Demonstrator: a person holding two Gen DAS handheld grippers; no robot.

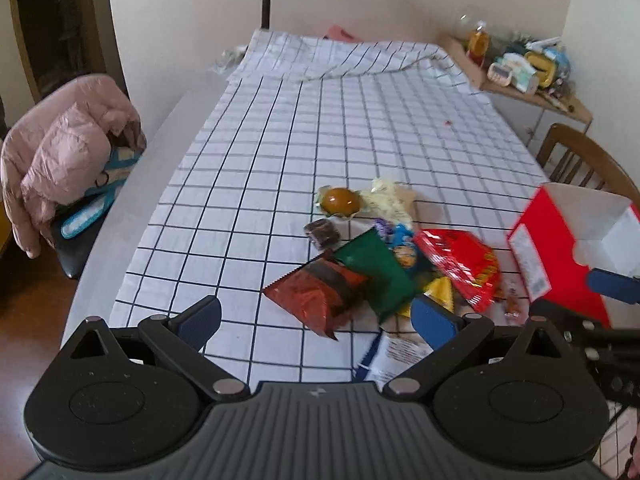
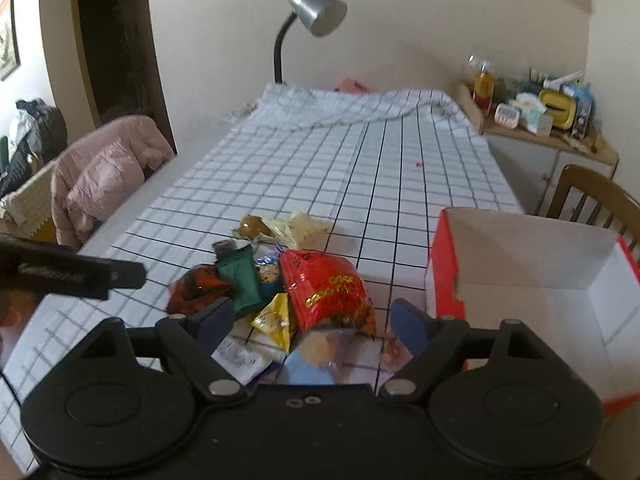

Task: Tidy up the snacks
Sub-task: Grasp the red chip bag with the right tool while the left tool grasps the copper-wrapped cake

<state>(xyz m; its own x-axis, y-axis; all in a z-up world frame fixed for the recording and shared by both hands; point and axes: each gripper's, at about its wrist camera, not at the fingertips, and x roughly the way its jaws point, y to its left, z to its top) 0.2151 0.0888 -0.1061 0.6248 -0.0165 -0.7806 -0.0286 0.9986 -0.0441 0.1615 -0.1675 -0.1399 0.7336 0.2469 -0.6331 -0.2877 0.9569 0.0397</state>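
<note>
Left claw (image 1: 316,312): spread wide, holding nothing, poised over the checked bench (image 1: 280,152).
Right claw (image 2: 312,316): spread wide too, nothing between its blue pads.
Snack heap: dark red packet (image 1: 318,294) just ahead of the left claw, green packet (image 1: 374,276) touching it on the right.
Red bag (image 2: 328,288): directly ahead of the right claw; a blurred, perhaps pale blue packet (image 2: 310,364) lies under it.
Red box (image 2: 532,280): open, right of the right claw.
</note>
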